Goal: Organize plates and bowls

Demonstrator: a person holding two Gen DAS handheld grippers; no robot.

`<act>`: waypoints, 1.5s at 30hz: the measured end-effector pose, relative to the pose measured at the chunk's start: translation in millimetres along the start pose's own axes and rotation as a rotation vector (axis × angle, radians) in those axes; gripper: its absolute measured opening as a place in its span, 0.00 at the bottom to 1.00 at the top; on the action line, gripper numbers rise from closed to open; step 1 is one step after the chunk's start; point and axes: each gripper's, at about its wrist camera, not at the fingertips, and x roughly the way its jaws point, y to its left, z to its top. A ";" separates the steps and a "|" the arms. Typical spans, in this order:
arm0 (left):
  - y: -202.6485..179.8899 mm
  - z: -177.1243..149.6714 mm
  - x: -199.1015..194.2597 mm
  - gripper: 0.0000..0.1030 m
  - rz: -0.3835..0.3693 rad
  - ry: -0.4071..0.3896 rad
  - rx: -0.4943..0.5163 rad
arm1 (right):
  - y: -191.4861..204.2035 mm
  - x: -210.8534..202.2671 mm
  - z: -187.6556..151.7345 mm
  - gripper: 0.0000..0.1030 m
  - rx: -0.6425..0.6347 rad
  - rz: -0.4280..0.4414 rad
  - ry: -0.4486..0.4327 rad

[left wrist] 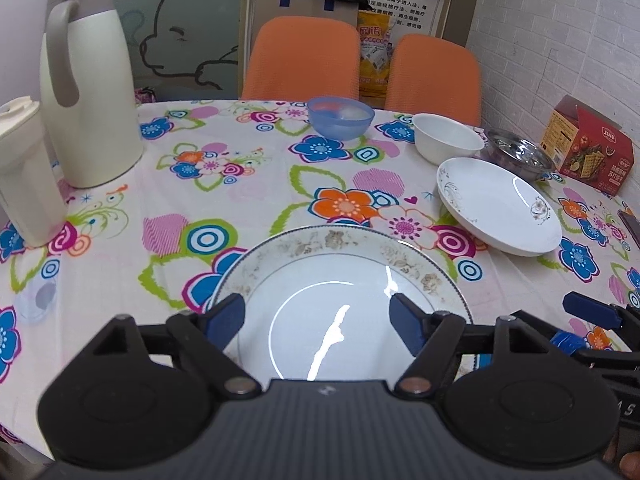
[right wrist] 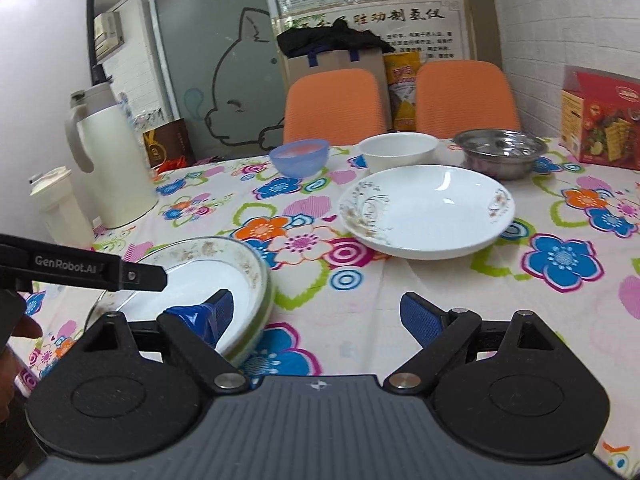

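L gripper (left wrist: 318, 322) fingers spread over patterned plate (left wrist: 340, 264), deep white plate (left wrist: 500, 208) to R, 3 bowls behind

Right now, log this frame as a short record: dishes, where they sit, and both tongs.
surface: round table with floral cloth
nearest dish: gold-rimmed plate, under the left tongs
deep dish: white deep plate, mid-table
far row: blue bowl, white bowl, steel bowl
left tongs: open, over the gold-rimmed plate
right tongs: open, beside that plate, holding nothing
stacked so far: none visible
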 end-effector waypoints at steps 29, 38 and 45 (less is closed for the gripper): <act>-99.3 110.7 129.2 0.71 -0.135 0.166 0.130 | -133.4 74.9 63.5 0.76 0.105 -0.135 0.069; -118.2 118.4 182.7 0.71 -0.169 0.267 0.135 | -129.7 105.2 65.0 0.76 0.089 -0.101 0.136; -122.7 115.3 190.8 0.71 -0.154 0.275 0.161 | -125.4 112.5 67.5 0.76 0.040 -0.116 0.140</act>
